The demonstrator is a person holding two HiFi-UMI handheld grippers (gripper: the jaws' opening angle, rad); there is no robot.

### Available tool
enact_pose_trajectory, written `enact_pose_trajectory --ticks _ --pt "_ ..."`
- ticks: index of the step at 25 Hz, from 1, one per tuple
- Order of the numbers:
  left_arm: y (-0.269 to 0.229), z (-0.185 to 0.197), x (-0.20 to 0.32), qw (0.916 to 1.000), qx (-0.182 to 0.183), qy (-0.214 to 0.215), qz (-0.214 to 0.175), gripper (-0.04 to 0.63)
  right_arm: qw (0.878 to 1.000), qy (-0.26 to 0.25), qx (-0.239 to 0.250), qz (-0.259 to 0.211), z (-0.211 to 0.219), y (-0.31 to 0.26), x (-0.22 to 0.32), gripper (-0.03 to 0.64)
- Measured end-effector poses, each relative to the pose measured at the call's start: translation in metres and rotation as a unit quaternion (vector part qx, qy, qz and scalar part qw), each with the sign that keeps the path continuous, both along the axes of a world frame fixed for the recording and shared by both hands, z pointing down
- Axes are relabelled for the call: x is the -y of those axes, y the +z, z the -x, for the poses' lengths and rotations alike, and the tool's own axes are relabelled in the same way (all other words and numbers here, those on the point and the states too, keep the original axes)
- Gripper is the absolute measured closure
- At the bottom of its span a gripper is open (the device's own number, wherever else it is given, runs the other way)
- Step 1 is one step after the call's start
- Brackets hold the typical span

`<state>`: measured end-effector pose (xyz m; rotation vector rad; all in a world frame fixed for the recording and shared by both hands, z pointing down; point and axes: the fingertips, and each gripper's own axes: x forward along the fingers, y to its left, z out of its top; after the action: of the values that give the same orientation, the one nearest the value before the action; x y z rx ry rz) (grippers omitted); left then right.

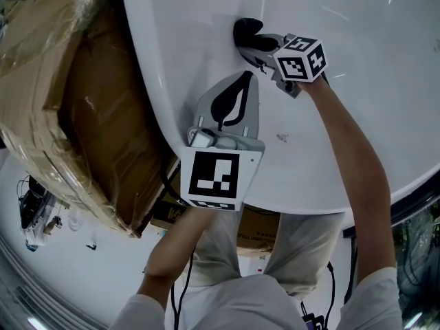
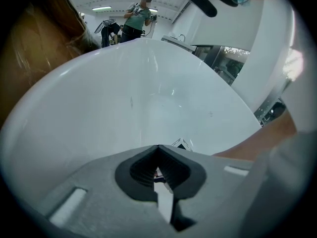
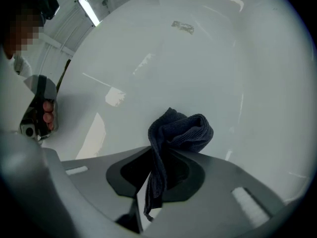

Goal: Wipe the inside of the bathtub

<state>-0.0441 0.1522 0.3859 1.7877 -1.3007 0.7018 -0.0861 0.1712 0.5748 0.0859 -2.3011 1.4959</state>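
Note:
The white bathtub (image 1: 357,115) fills the upper right of the head view, and both grippers reach over its rim into it. My right gripper (image 1: 242,43) is shut on a dark cloth (image 1: 246,31) that presses against the tub's inner wall. In the right gripper view the cloth (image 3: 181,130) bunches above the jaws of the right gripper (image 3: 166,150), with a tail hanging down between them. My left gripper (image 1: 249,74) hovers over the tub's near side, shut with nothing in it. In its own view the left gripper (image 2: 158,148) has its tips together and faces the smooth basin (image 2: 148,93).
A large cardboard box (image 1: 75,102) wrapped in plastic film stands against the tub's left side. Pale floor (image 1: 82,267) with cables lies below it. Another person (image 2: 136,19) stands far off beyond the tub. A dark edge (image 1: 419,232) borders the tub at the right.

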Motion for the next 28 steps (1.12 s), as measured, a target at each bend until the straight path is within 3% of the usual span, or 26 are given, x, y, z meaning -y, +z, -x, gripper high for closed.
enact_pose_trajectory --ticks 28 --pt "-0.057 0.008 -0.030 0.9997 0.012 -0.015 0.017 0.595 0.992 -0.040 0.120 -0.006 0.028 -0.153 -0.048 0.563"
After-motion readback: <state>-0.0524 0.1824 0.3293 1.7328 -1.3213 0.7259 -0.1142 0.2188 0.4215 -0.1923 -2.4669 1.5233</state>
